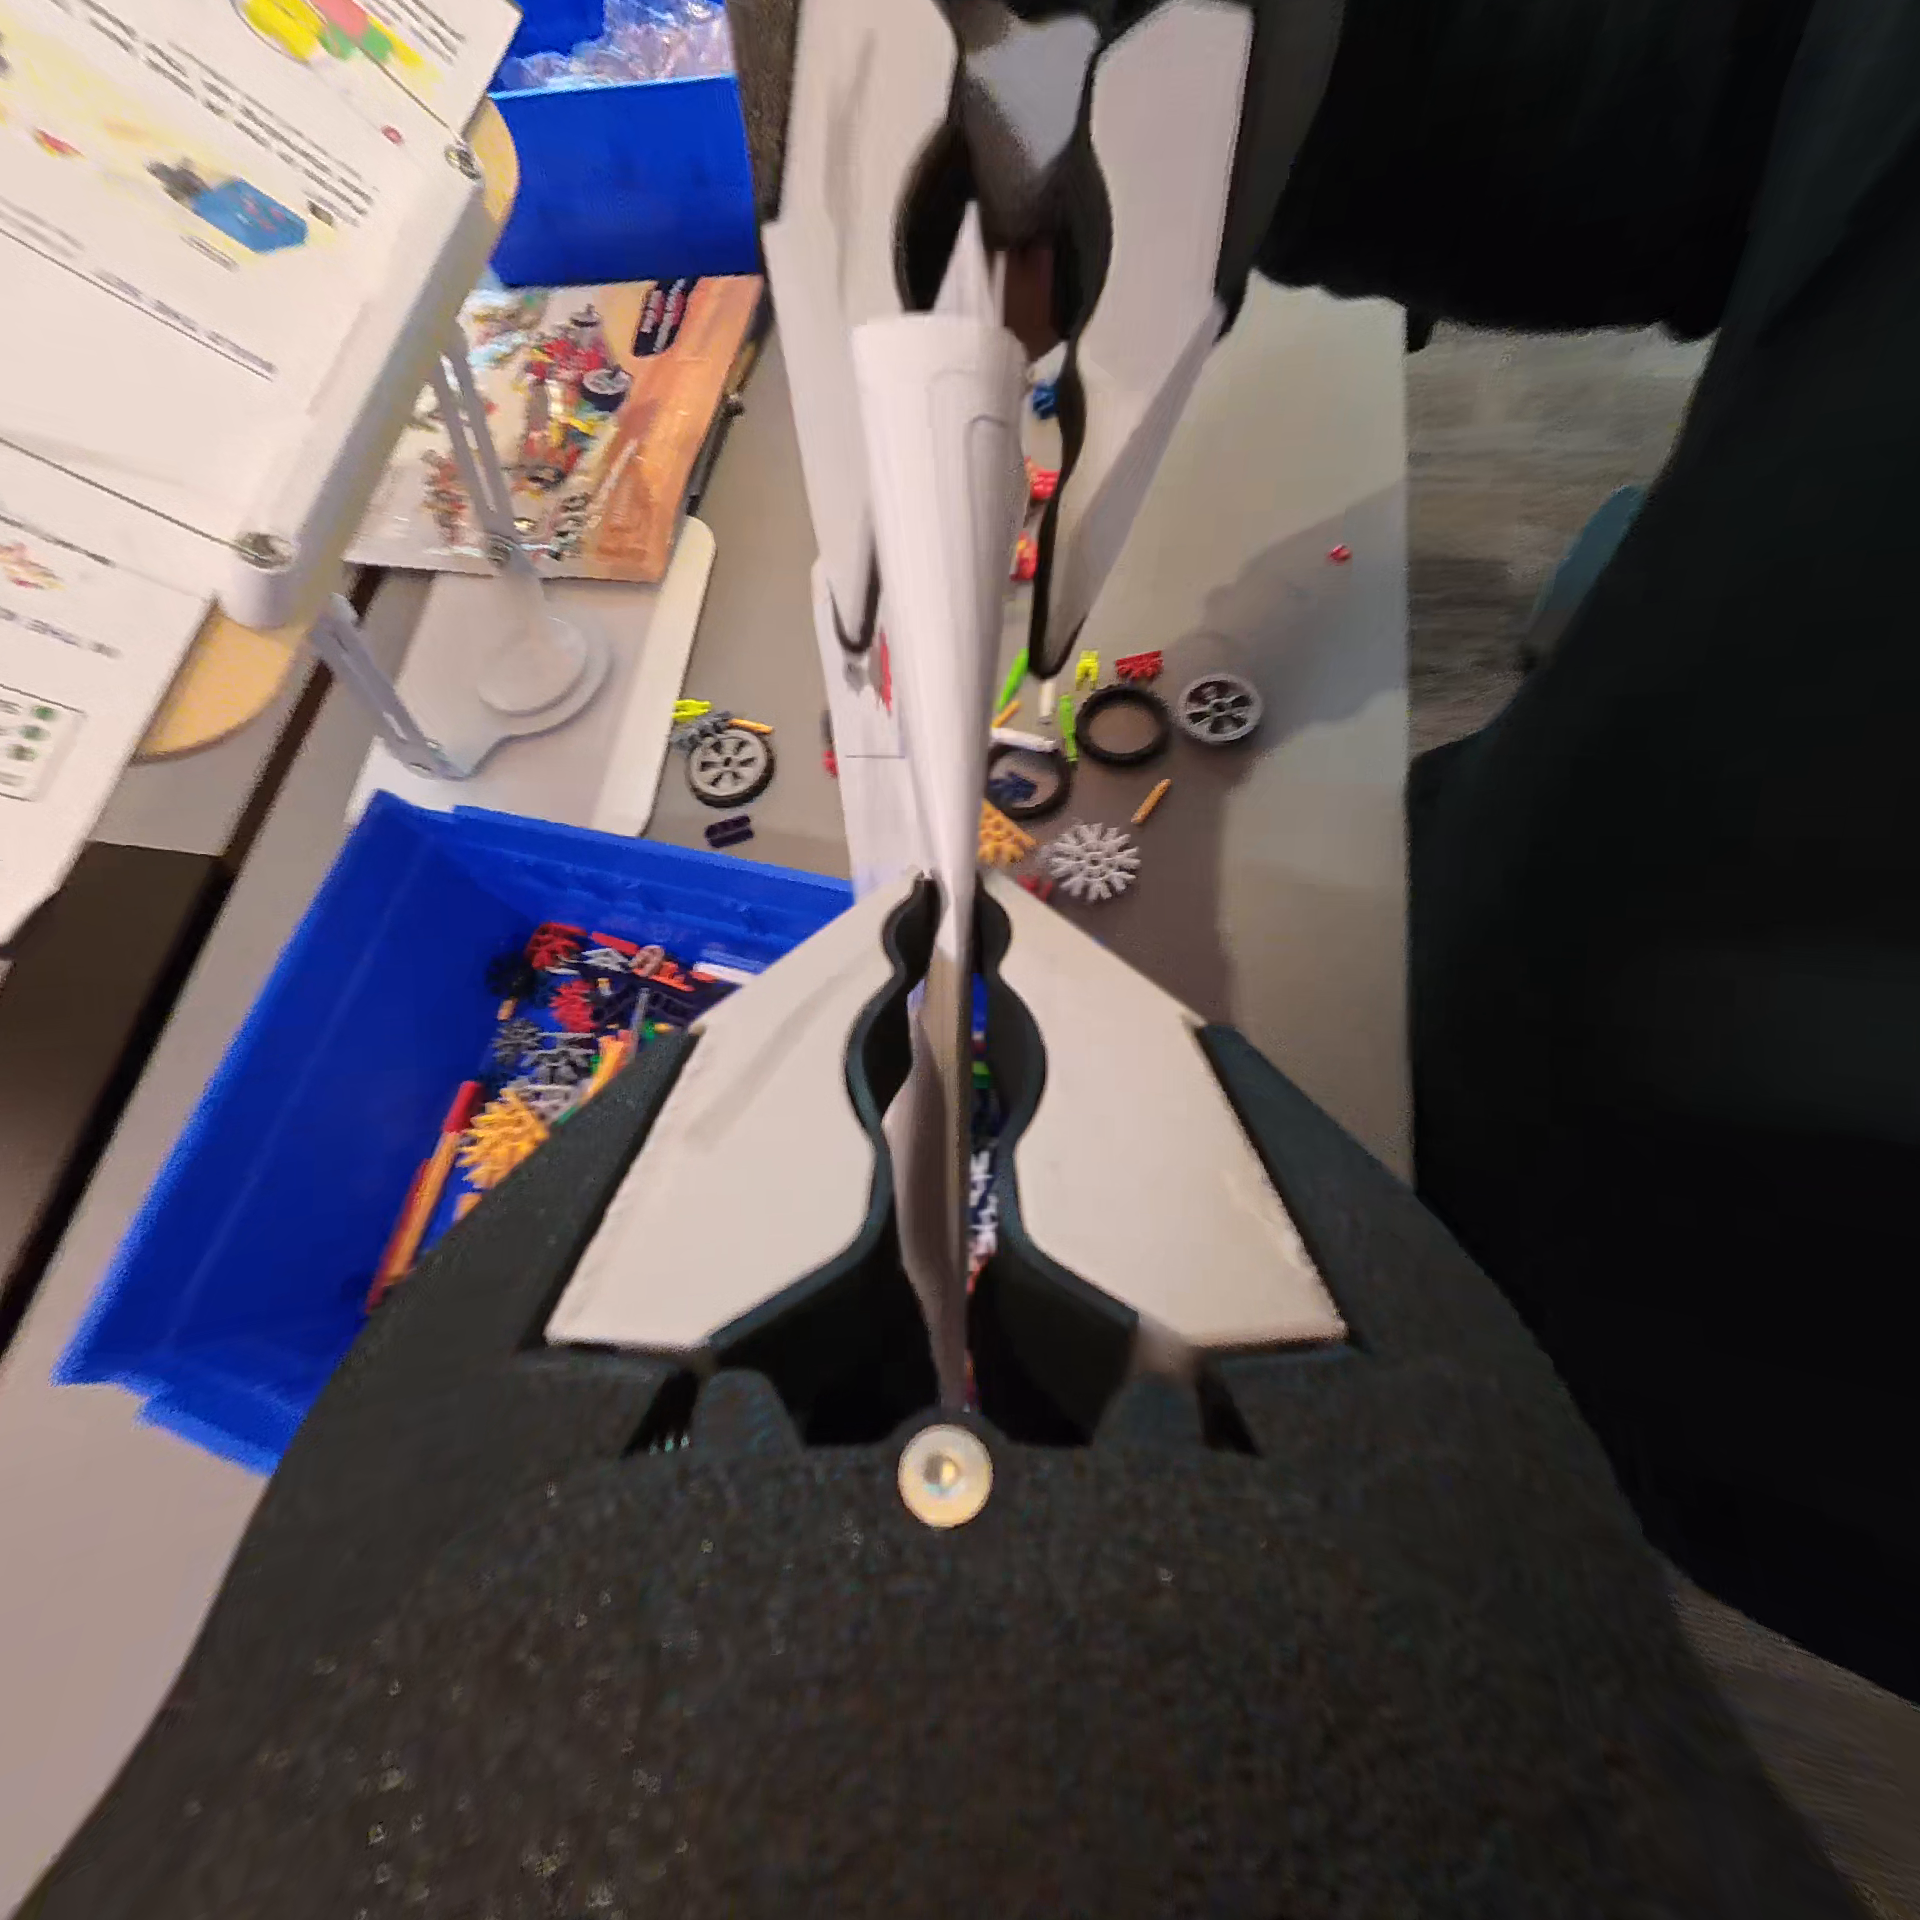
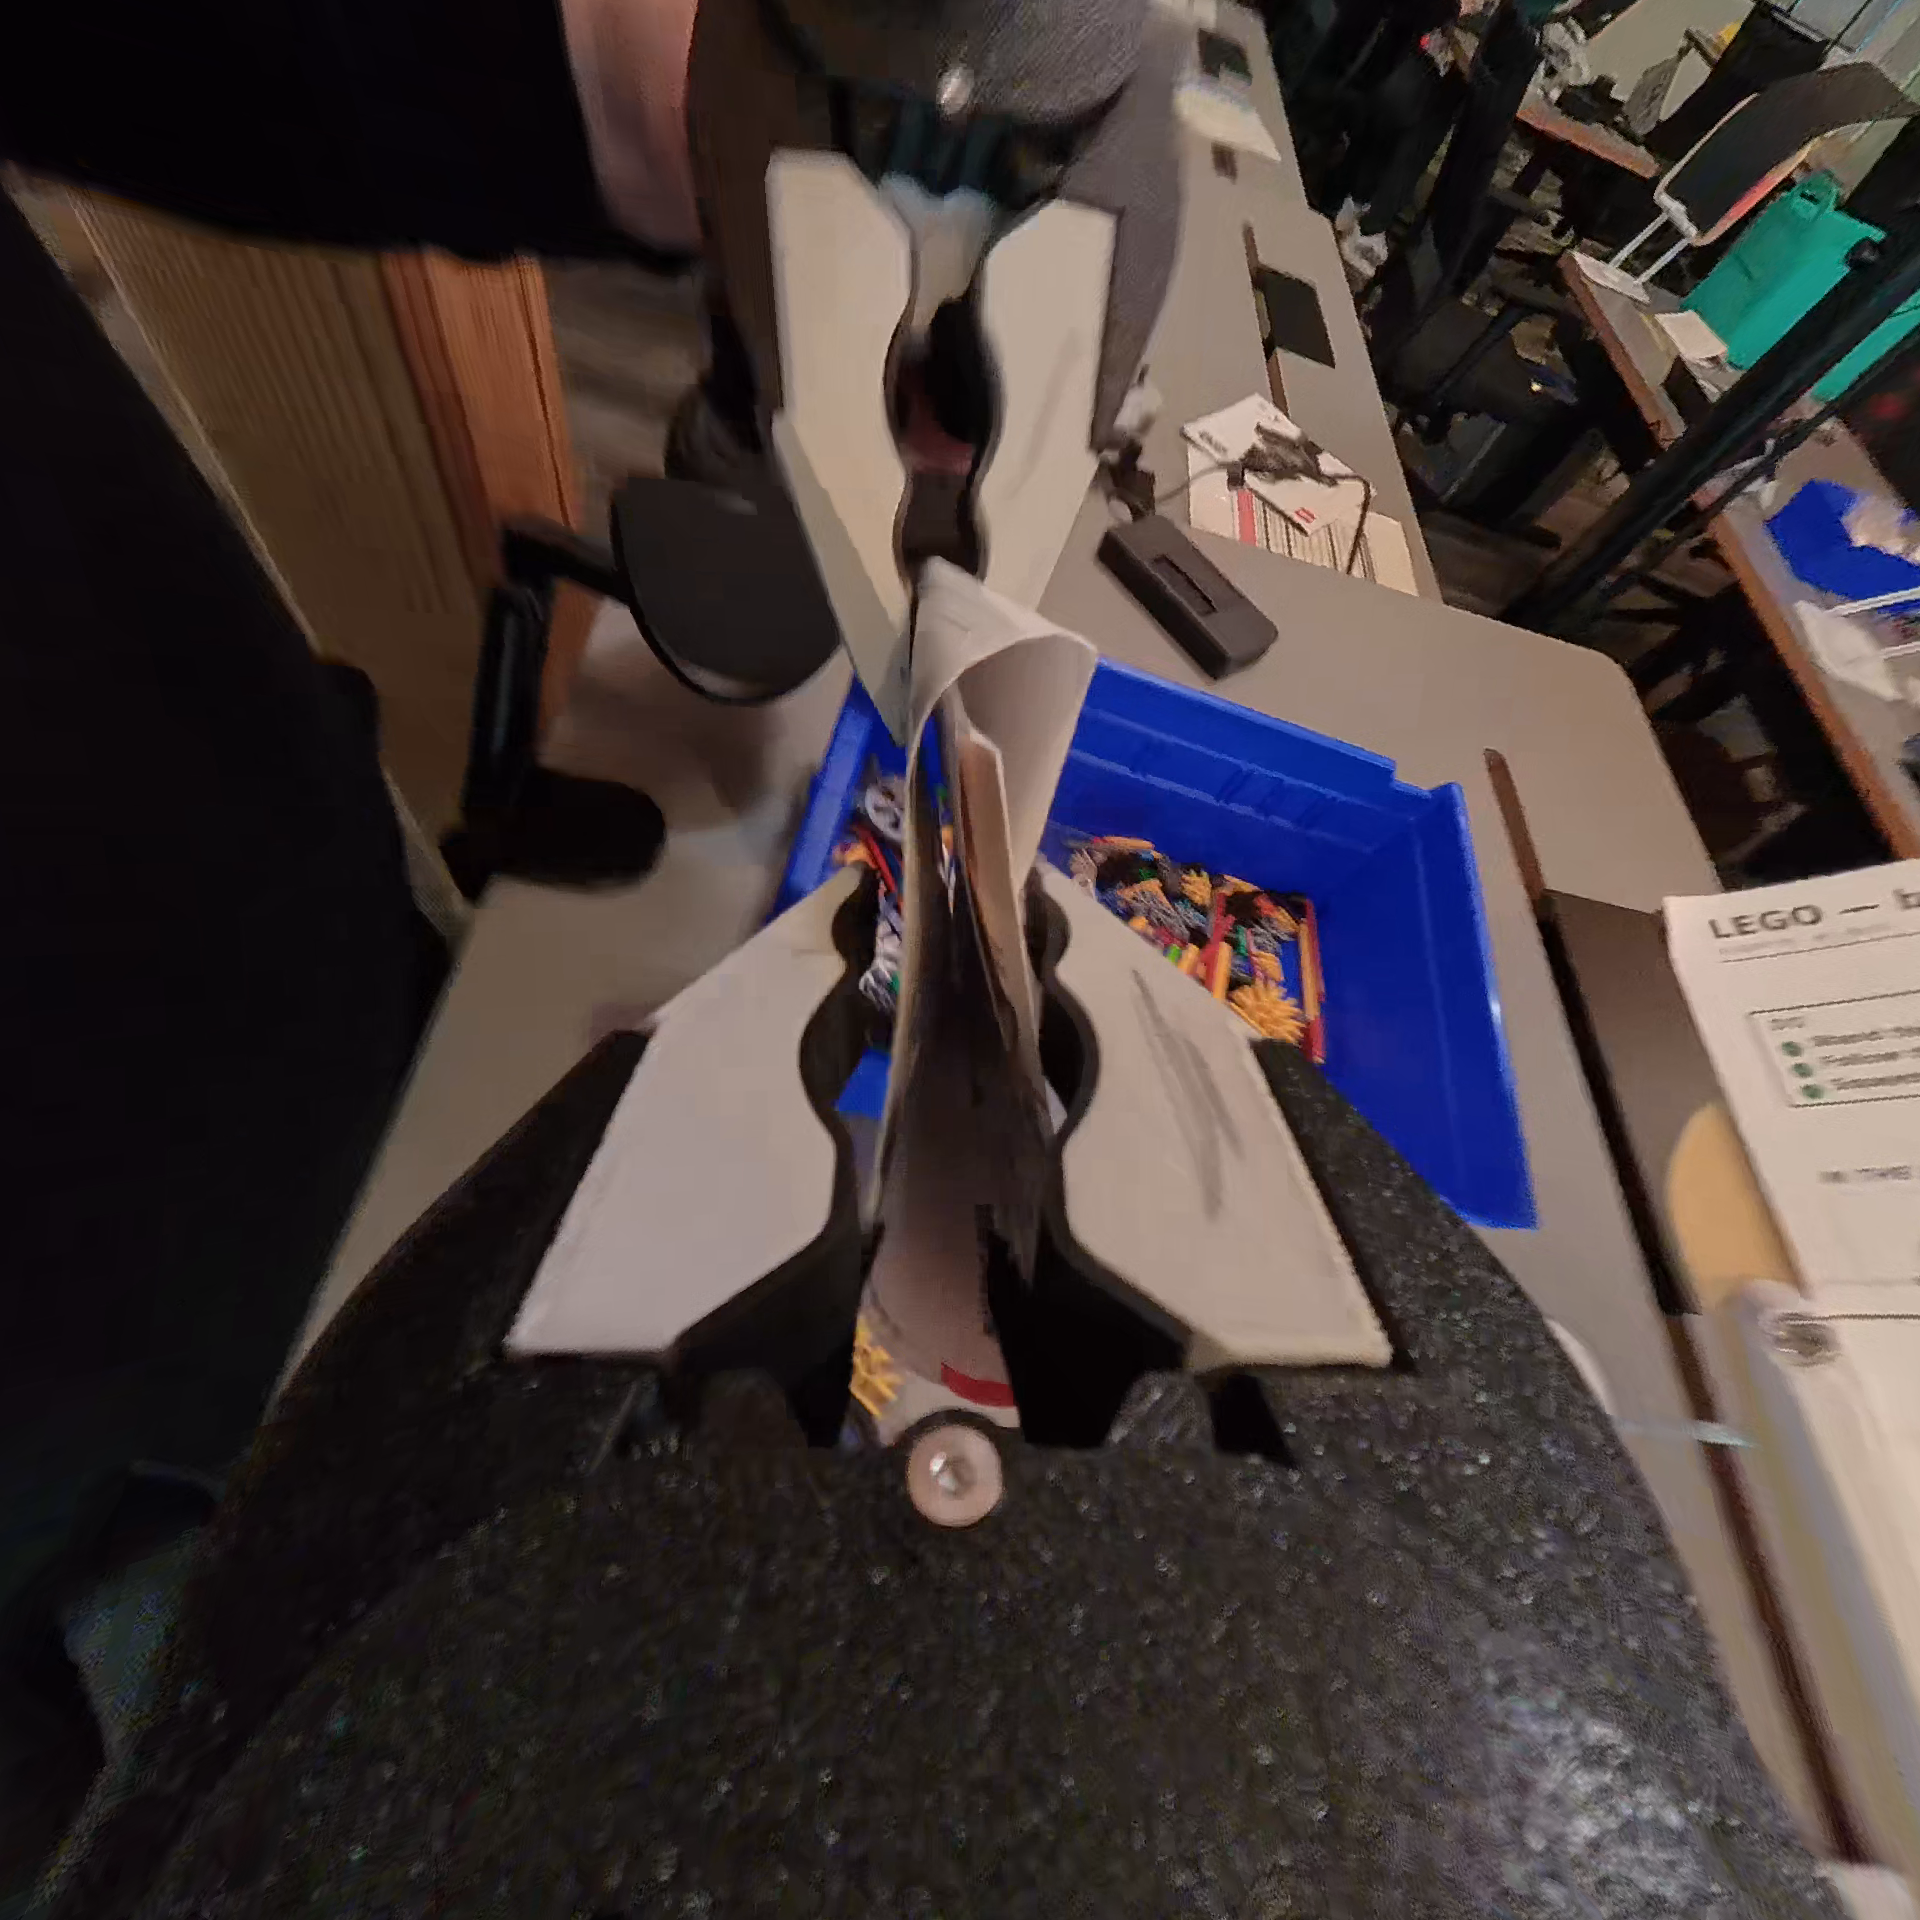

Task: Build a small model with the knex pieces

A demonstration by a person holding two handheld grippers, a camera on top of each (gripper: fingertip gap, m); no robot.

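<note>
The left gripper (image 1: 951, 904) had its fingers pinched narrow on the near edge of a folded paper booklet (image 1: 940, 582), and the right gripper (image 2: 951, 894) was clamped the same way on the opposite edge, so the booklet hung edge-on in the air between the two, above the grey table (image 1: 1278, 644). In the left wrist view the right gripper showed at the far end of the booklet; in the right wrist view the left one did.

Directly below the booklet sat a blue bin (image 2: 1434, 935) full of small coloured construction pieces, one bin in the near field, with a second blue bin (image 1: 623, 177) farther off on the left. Loose parts lay on the table to the right of the booklet: one bare black tyre (image 1: 1122, 724), one grey wheel hub (image 1: 1221, 710), one grey snowflake connector (image 1: 1091, 860), and one tyred wheel (image 1: 730, 767) on the left. A printed box lid (image 1: 582, 426) and a white stand with instruction sheets (image 1: 208, 260) stood far left.

Judging from the grip, holding well meant keeping both pinches firm and level, with the paper neither stretched taut nor sagging, since one loose page (image 2: 1029, 686) was already curling away near the left gripper
</note>
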